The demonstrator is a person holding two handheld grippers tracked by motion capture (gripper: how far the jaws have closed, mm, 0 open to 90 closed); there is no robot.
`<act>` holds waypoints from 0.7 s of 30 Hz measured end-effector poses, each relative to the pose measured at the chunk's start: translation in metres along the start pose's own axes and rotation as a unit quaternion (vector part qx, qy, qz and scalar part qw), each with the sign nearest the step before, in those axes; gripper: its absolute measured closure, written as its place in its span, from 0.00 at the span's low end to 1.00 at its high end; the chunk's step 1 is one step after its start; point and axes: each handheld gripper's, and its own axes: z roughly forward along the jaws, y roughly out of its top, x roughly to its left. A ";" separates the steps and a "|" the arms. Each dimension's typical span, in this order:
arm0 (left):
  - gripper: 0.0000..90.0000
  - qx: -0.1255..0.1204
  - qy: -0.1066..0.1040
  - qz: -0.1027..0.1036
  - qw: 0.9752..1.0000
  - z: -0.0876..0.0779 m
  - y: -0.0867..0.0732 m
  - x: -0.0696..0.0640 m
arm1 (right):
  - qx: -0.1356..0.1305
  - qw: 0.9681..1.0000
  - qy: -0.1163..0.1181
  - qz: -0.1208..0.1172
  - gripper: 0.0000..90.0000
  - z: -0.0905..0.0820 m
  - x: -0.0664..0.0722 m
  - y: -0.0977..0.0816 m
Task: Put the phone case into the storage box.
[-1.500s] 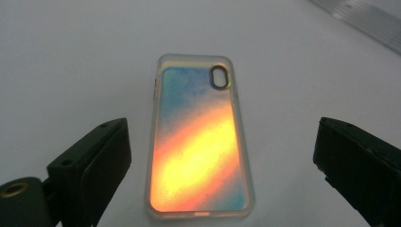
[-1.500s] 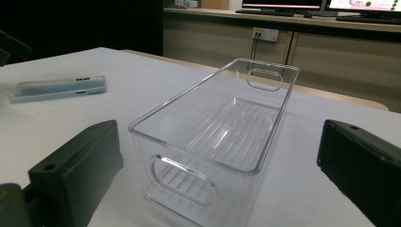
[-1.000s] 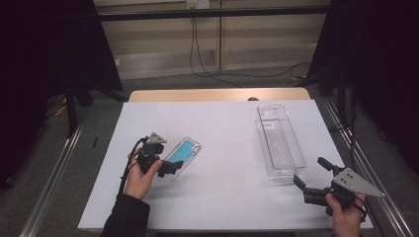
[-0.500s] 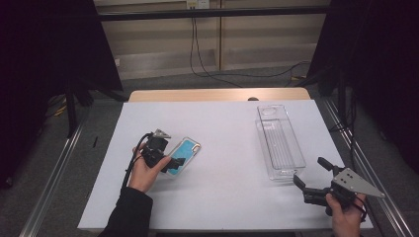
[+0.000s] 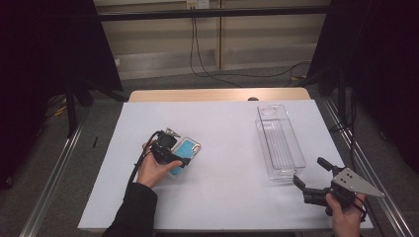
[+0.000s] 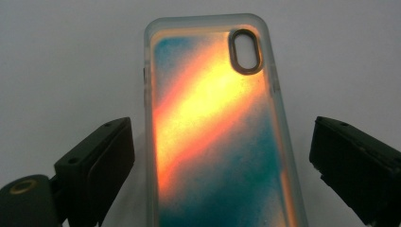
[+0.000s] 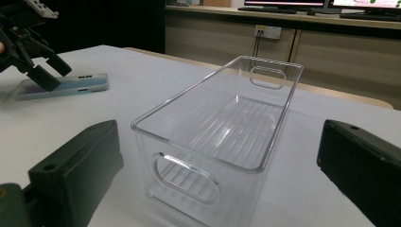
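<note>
Left claw (image 6: 217, 156) spread wide astride a phone case (image 6: 215, 123) lying flat on the bench (image 5: 227, 123); right claw (image 5: 312, 174) released.

Phone case (image 6: 217, 127): teal back crossed by a diagonal orange-yellow band, frosted clear rim; reads plain teal in the high view. Bin (image 5: 279, 142) near tabletop's right edge: clear, ribbed floor. Tabletop (image 5: 227, 123): white. Gripper jaws: black.

White rectangular worktop (image 5: 232, 148), pale wooden strip along far edge. Teal translucent phone case (image 5: 186, 151) lies flat at left-centre. Clear plastic oblong bin (image 5: 279, 142) stands right, well apart.
</note>
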 end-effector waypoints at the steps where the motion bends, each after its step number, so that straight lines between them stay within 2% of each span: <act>1: 0.08 0.003 0.002 0.002 1.000 0.001 0.000 0.000 | 0.000 1.000 0.000 0.000 0.00 0.000 0.000 0.000; 4: 0.08 0.011 0.004 0.010 1.000 0.002 0.000 0.000 | 0.001 1.000 0.000 0.000 0.00 0.000 0.000 0.000; 11: 0.13 0.019 0.008 0.006 1.000 0.005 0.002 0.000 | 0.003 1.000 0.003 -0.001 0.00 0.001 0.000 0.000; 16: 0.14 0.042 0.008 0.010 0.999 0.006 0.007 0.000 | 0.003 1.000 0.002 -0.001 0.00 0.000 0.000 0.000; 21: 0.14 0.049 0.021 0.021 0.998 0.008 0.008 -0.002 | 0.003 1.000 0.003 -0.002 0.00 0.000 0.000 0.000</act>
